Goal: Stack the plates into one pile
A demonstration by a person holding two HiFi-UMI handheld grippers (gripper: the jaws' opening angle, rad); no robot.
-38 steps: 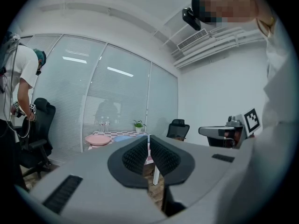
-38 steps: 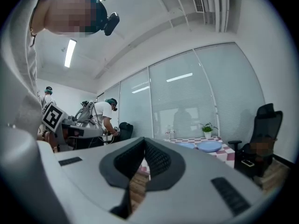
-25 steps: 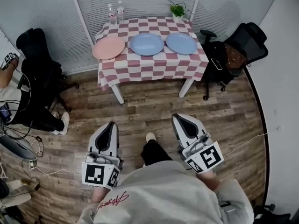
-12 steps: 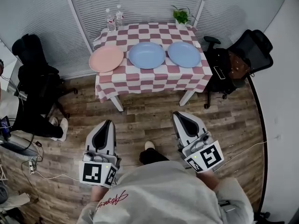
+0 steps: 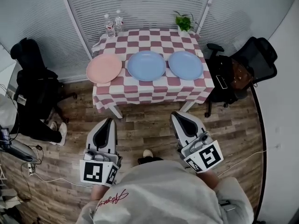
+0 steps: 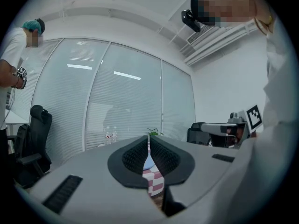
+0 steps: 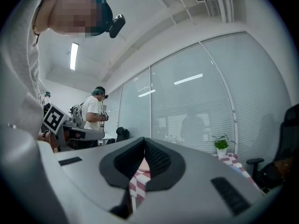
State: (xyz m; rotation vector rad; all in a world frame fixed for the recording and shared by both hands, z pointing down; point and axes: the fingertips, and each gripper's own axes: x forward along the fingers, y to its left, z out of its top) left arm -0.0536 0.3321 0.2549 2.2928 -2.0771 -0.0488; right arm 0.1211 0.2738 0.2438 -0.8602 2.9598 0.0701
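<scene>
Three plates lie side by side on a table with a red-and-white checked cloth [image 5: 154, 92]: a pink plate [image 5: 103, 68] at the left, a blue plate [image 5: 146, 65] in the middle and a second blue plate [image 5: 185, 65] at the right. My left gripper [image 5: 110, 121] and right gripper [image 5: 179, 115] are held level over the wooden floor, well short of the table, both shut and empty. In the left gripper view the shut left gripper [image 6: 149, 146] points at a blue plate [image 6: 148, 163]. In the right gripper view the shut right gripper [image 7: 144, 149] points toward the pink plate [image 7: 145, 165].
Two water bottles [image 5: 112, 24] and a potted plant [image 5: 184, 21] stand at the table's far edge. One black office chair [image 5: 35, 73] stands left of the table, another [image 5: 250, 62] right of it. Cables [image 5: 28, 164] lie on the floor at the left. Another person [image 7: 96, 115] stands farther off.
The table with the plates has come closer and lower in the head view as I walk toward it. Both grippers stay shut and keep their places in front of my body.
</scene>
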